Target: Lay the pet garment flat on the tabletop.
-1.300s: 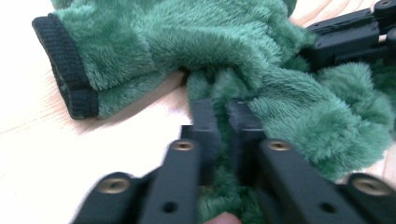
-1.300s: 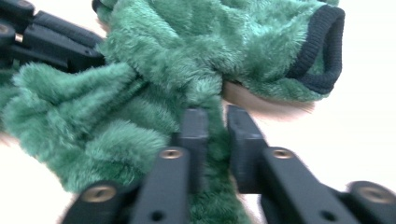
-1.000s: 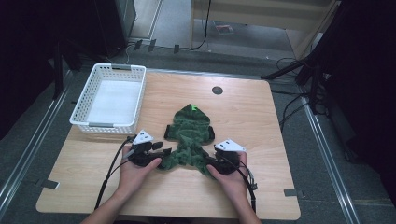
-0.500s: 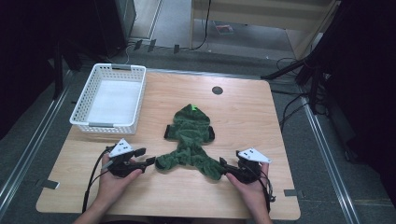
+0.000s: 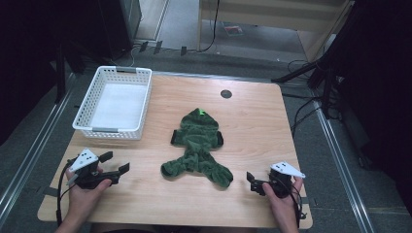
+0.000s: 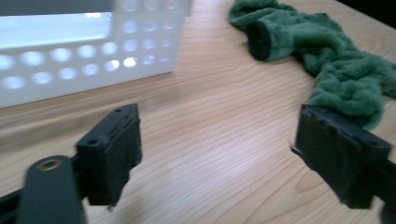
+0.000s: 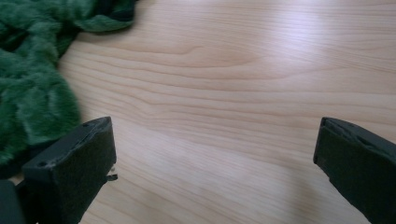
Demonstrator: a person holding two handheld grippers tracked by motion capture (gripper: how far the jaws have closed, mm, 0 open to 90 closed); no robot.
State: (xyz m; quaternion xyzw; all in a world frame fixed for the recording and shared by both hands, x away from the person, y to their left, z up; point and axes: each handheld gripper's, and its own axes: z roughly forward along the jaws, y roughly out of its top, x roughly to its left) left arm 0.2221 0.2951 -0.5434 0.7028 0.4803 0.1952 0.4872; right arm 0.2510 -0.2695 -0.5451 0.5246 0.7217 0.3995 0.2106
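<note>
From the high view, a fuzzy green garment [image 5: 198,148] is seen spread flat mid-bench [image 5: 252,121], right of the white basket [image 5: 114,103]. The left claw [image 5: 118,162] and right claw [image 5: 250,182] are held apart either side of it. In the left gripper view, a dark-lined cuff is visible. In the right gripper view, plush pile is seen beside the spread jaws.

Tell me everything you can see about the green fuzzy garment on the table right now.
The green garment looks like a small plush fleece outfit, dark green and fuzzy. It lies flat near the middle of the wooden table, hood end pointing away from the person, with a bright green spot at the top. Two short sleeves with dark cuffs stick out sideways, and two legs splay toward the near edge. Nothing touches it but the table: the left gripper and right gripper sit apart from it, jaws open.
</note>
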